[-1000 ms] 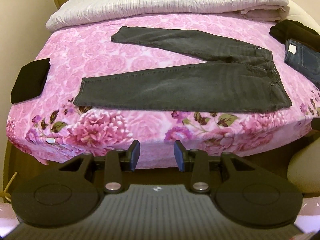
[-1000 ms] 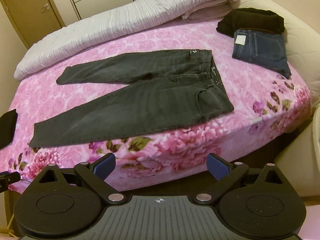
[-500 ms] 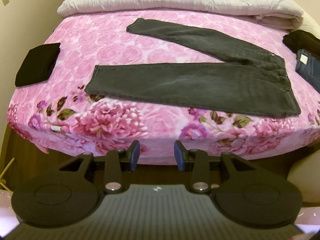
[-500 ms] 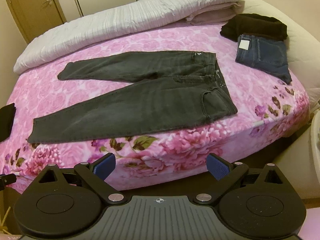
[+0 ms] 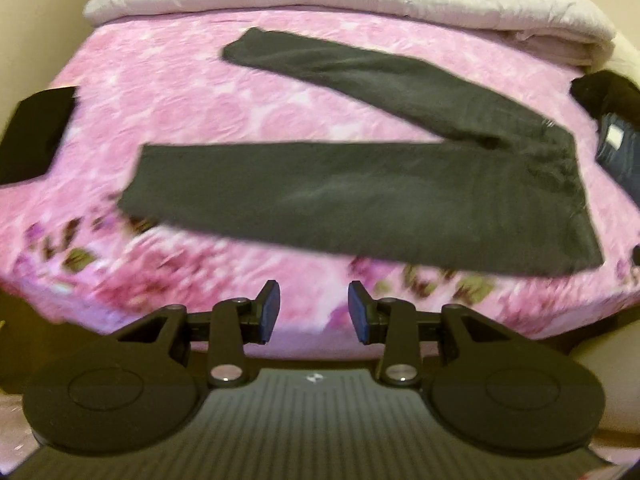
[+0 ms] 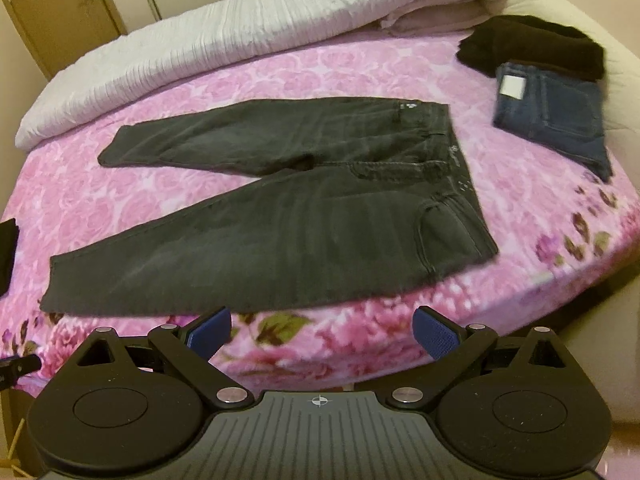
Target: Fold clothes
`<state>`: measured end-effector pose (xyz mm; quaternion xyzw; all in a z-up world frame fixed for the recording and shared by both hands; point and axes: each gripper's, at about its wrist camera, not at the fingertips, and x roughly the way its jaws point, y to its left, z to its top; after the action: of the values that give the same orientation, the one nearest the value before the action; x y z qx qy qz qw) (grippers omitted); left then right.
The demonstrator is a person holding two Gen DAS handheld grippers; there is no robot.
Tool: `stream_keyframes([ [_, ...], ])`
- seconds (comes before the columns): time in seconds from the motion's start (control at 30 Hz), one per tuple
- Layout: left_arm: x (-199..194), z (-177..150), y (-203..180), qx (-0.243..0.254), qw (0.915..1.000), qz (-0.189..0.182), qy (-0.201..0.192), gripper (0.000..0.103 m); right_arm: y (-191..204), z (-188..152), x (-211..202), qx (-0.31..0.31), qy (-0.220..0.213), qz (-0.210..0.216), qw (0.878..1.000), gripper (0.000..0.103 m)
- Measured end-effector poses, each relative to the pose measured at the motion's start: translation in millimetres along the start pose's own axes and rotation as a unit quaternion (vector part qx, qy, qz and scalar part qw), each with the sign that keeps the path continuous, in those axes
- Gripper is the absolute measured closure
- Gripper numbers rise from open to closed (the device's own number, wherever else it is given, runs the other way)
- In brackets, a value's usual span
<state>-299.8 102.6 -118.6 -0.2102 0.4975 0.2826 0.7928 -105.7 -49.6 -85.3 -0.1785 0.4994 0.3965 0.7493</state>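
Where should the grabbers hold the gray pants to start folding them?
Probably the near leg of the dark gray jeans: the left gripper at its hem, the right gripper at the waistband corner. Both come from the near bed edge, where that leg lies flat, ready to lift over the far leg. Both grippers are open and empty.

A pink floral bedspread covers the bed; a folded pale quilt lies along its far edge, cupboard doors behind.
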Motion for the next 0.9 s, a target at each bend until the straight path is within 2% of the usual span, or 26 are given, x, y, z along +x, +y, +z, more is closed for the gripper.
stream_keyframes([
  [0.1,29.5,36.1,-29.2,0.012,0.9993,-0.035,-0.009,0.07,-9.3,35.7,34.4,-0.029,0.018,0.031,0.999,0.003],
  [0.27,78.6,105.5,-82.9,0.036,0.9967,-0.073,-0.005,0.071,-33.5,97.8,77.1,-0.062,0.026,0.055,0.996,0.003],
  [0.43,130.9,166.2,-135.7,0.072,0.9905,-0.115,-0.02,0.071,-75.3,161.3,132.9,-0.056,0.049,0.064,0.995,0.004],
  [0.57,181.8,204.8,-171.8,0.116,0.9844,-0.131,-0.015,0.071,-108.6,192.3,182.2,-0.043,0.058,0.052,0.996,0.006],
  [0.67,219.0,230.8,-193.9,0.156,0.9758,-0.152,-0.015,0.071,-134.6,210.8,213.7,-0.027,0.055,0.066,0.996,0.009],
  [0.73,245.7,249.2,-205.5,0.186,0.9681,-0.167,-0.017,0.071,-150.4,222.7,233.5,-0.02,0.051,0.078,0.995,0.017],
  [0.8,275.0,267.0,-216.0,0.214,0.9605,-0.177,-0.022,0.071,-164.0,233.7,252.3,-0.02,0.042,0.091,0.995,0.031],
  [0.9,320.0,291.8,-229.9,0.257,0.9481,-0.185,-0.027,0.071,-180.0,250.2,280.9,-0.028,0.033,0.102,0.994,0.031],
])
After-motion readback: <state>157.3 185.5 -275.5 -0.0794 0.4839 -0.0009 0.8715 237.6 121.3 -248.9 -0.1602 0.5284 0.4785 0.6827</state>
